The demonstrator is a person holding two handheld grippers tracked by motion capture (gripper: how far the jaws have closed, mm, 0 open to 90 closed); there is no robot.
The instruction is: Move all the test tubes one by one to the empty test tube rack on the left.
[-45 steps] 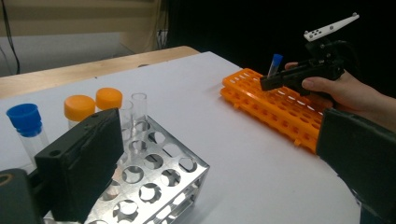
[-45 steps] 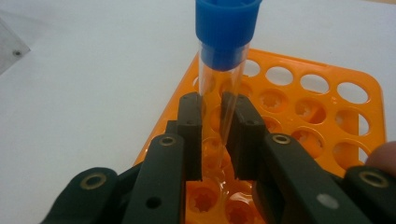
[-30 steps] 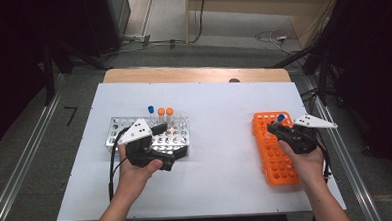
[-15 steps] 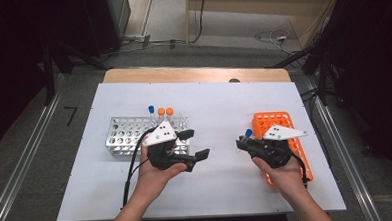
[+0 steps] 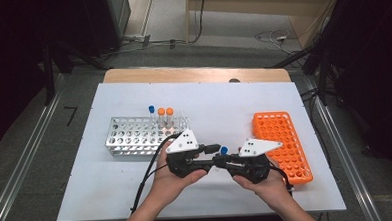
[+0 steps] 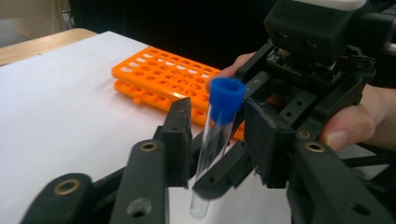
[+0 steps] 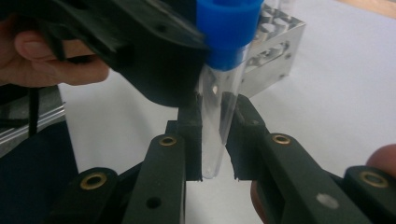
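- The right gripper (image 7: 215,140) is clenched on a blue-capped tube (image 7: 219,88). In the right gripper view its two jaws press the clear glass from both sides, below the cap, low in the middle of the frame.
- The left gripper (image 6: 217,135) has come in around the same tube. Its jaws stand either side of the glass with a gap on each side, so it looks released, though the angle makes that hard to be sure of.
- A second ago the hands were well apart, left over the metal rack (image 5: 135,135) and right over the orange rack (image 5: 280,137). Now they meet nose to nose at lower centre of the high view, with the tube between them above the white table (image 5: 224,104).
- I judge this a handover: the tube has left the orange rack and is about to pass to the left hand, probably bound for the metal rack.
- The high view shows the tube as little more than a blue dot, but it places both racks, and three capped tubes standing in the metal one.
- The left gripper view shows the tube's free rounded bottom and the orange rack at upper left; the right gripper view shows a corner of the metal rack at upper right.
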